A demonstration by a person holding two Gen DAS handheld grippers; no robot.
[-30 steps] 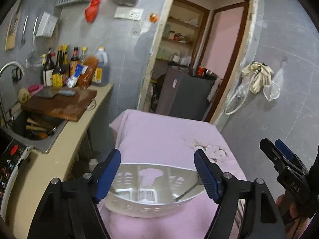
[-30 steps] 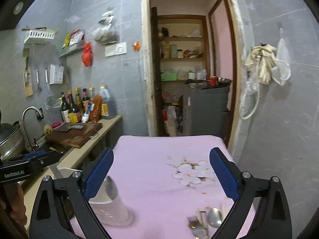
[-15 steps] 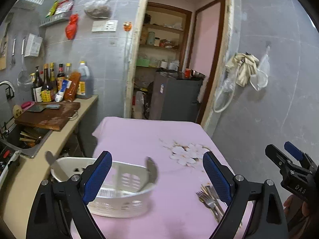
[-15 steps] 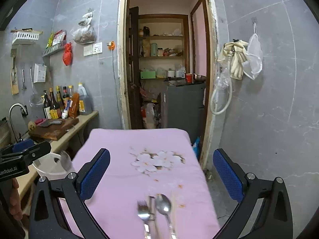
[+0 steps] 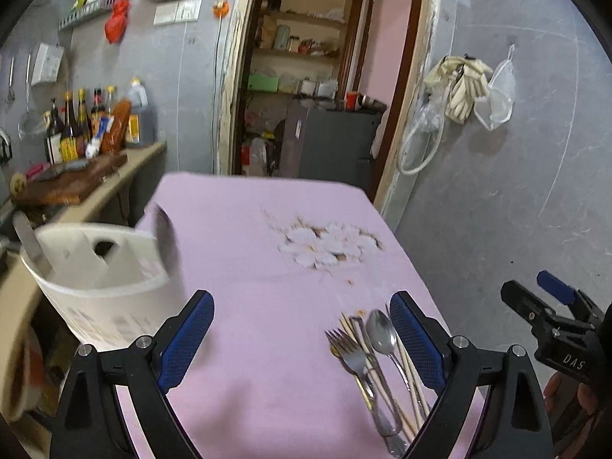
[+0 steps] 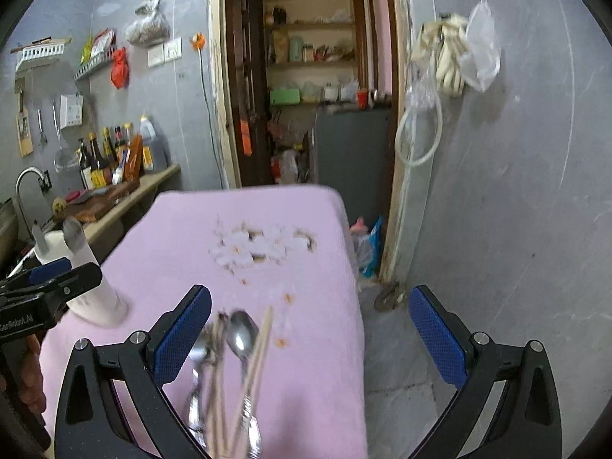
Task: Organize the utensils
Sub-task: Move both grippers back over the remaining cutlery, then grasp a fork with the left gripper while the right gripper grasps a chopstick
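Note:
A pile of utensils lies near the front right of the pink tablecloth (image 5: 267, 267): a fork (image 5: 350, 348), a spoon (image 5: 380, 331) and wooden chopsticks (image 5: 407, 376). My left gripper (image 5: 302, 340) hangs open over the cloth, its right finger just beside the pile. A white plastic basket (image 5: 99, 267) stands at the table's left edge with two utensil handles sticking out. In the right wrist view the right gripper (image 6: 310, 334) is open and holds nothing. The blurred spoon (image 6: 241, 331) and chopsticks (image 6: 262, 344) lie by its left finger. The basket (image 6: 90, 287) stands behind the left gripper (image 6: 49, 279).
A counter (image 5: 126, 179) on the left carries a cutting board (image 5: 69, 181) and several bottles (image 5: 76, 126). The table's right edge drops to bare floor (image 6: 386, 363) beside the grey wall. An open doorway (image 5: 317, 114) with a grey cabinet lies beyond the far edge.
Both grippers swung right and down across the table. The basket slid from between my left jaws to the left of the view, the jaws widened, and the utensil pile came in close.

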